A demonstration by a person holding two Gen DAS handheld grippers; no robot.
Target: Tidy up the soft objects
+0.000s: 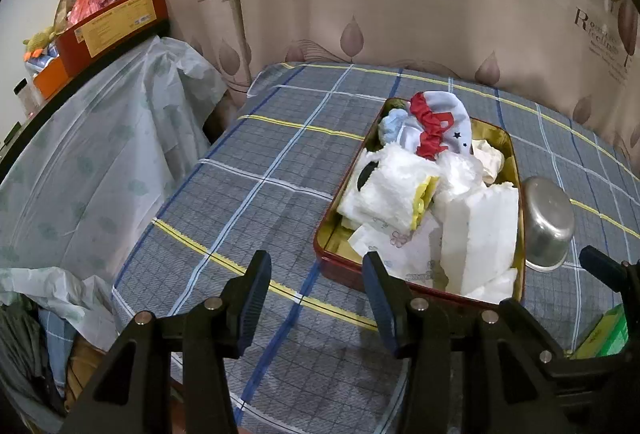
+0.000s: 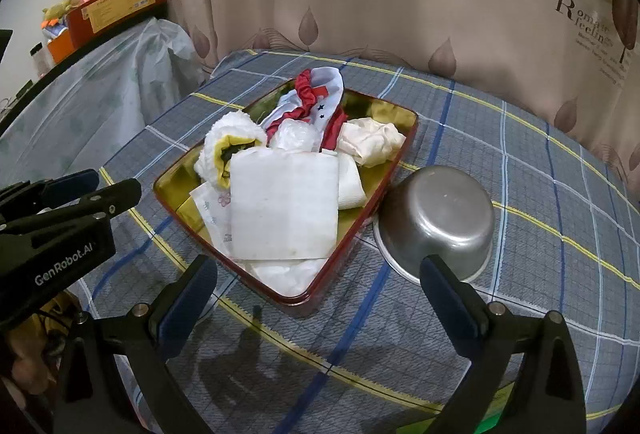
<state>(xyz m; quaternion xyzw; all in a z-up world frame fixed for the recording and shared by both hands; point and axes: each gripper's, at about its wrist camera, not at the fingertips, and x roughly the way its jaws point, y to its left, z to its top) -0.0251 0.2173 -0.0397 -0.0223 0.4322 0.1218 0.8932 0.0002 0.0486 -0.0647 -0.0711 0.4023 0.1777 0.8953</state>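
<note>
A red tin tray with a gold inside [image 1: 334,222] [image 2: 176,176] sits on the plaid table and holds a heap of soft things: a folded white cloth [image 2: 284,206] [image 1: 480,230], a fluffy white and yellow piece [image 2: 228,138] [image 1: 394,190], a cream cloth [image 2: 370,140], and a red, white and blue fabric with stars [image 2: 320,98] [image 1: 438,118]. My left gripper [image 1: 316,294] is open, hovering just before the tray's near left corner. My right gripper [image 2: 320,298] is open wide, in front of the tray's near edge. Neither holds anything.
An upturned steel bowl [image 2: 436,218] [image 1: 548,222] rests against the tray's right side. A beige printed curtain [image 2: 400,2] hangs behind the table. A plastic-draped counter [image 1: 92,154] with a red box [image 1: 116,22] stands to the left. A green item [image 1: 604,330] lies near my right gripper's body.
</note>
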